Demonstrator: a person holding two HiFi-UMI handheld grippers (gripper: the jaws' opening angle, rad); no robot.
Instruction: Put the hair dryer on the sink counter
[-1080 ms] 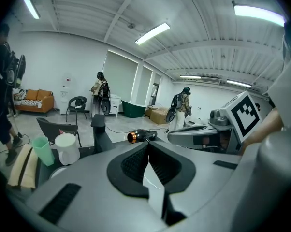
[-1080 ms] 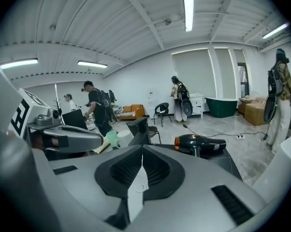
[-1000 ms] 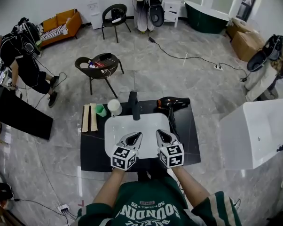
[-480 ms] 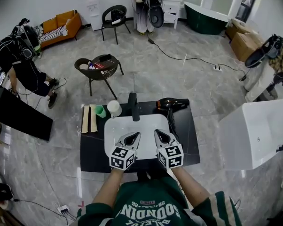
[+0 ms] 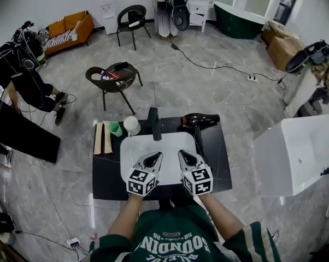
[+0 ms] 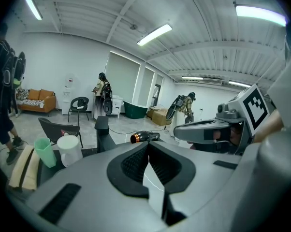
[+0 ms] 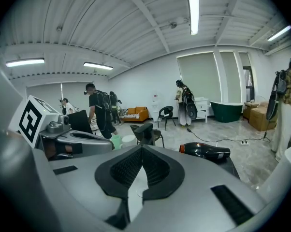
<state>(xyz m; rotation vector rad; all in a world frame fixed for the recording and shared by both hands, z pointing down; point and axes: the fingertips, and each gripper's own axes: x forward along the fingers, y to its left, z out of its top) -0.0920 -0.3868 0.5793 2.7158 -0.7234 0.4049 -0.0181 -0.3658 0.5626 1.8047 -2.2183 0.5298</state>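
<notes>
1. 2 grippers hover side by side over the near rim of the white basin (image 5: pixel 136 146). The left gripper (image 5: pixel 157 156) and the right gripper (image 5: pixel 183 154) are near each other but apart.
2. Each gripper view shows its jaws pressed together, with nothing between them.
3. 1 black hair dryer (image 5: pixel 200 119) lies on its side on the dark tabletop (image 5: pixel 218 165), at the far right corner behind the basin.
4. Its copper-ringed end points toward the black faucet (image 5: pixel 154 123), which stands just to its left at the basin's far edge.
5. A dark cord runs from the hair dryer along the basin's right side.
6. Both grippers are well apart from the hair dryer, and neither touches it.
7. Left of the faucet, a white cup (image 5: pixel 131 125) and a green cup (image 5: pixel 116 128) stand just beside each other.
8. Farther left, a beige folded cloth (image 5: pixel 103 137) lies at the tabletop's left edge.
9. Beyond the tabletop, a dark chair (image 5: pixel 114 76) stands on the grey floor, and a person (image 5: pixel 23 72) bends over at the far left.
</notes>
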